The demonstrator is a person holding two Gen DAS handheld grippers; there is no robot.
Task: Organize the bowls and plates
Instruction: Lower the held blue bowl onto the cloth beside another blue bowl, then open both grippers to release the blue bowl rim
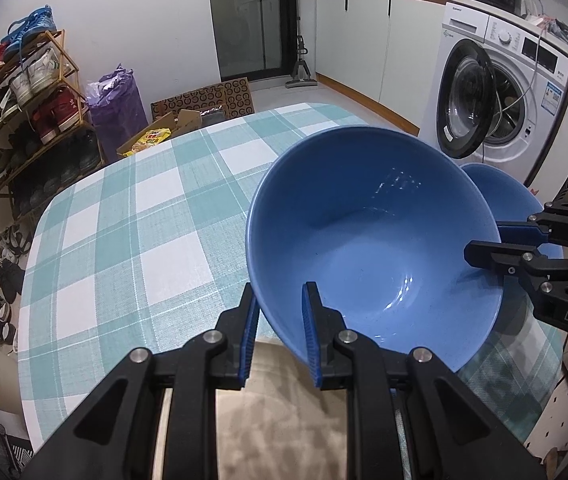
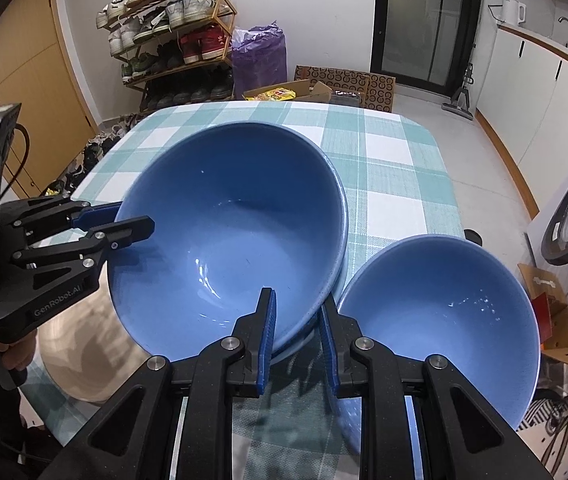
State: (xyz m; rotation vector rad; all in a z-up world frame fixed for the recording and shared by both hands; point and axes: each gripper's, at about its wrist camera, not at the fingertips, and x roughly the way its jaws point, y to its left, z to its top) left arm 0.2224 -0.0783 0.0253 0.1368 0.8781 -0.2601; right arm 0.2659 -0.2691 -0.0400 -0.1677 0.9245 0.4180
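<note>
Large bowl: the large blue bowl (image 1: 372,248) is glossy, deep and round, with light glints on its inner wall; it is tilted, held over the near part of the tabletop.
Under it: in the right wrist view a second blue rim (image 2: 338,276) shows just below its edge; whether the two touch I cannot tell.
Small bowl: the small blue bowl (image 2: 440,320), same colour and finish, sits just beside the large one near the tabletop's right edge.
Left hand-held gripper: the left hand-held gripper (image 1: 280,312) pinches the large bowl's rim, one blue pad inside the wall and one outside.
Right hand-held gripper: the right hand-held gripper (image 2: 296,316) pinches the opposite side of the rim in the same way.
Left wrist view only: the small bowl is mostly hidden behind the large one; a washing machine (image 1: 500,92) with its door open stands to the right.
Right wrist view only: the small bowl shows whole, and a hand (image 2: 8,356) grips the left tool's handle.
Tabletop: the tabletop (image 1: 132,232) wears a teal and white checked cloth.
Room: a shoe rack (image 2: 172,36), a purple bag (image 2: 260,52) and an open cardboard box (image 2: 288,92) stand beyond it on a pale floor.
</note>
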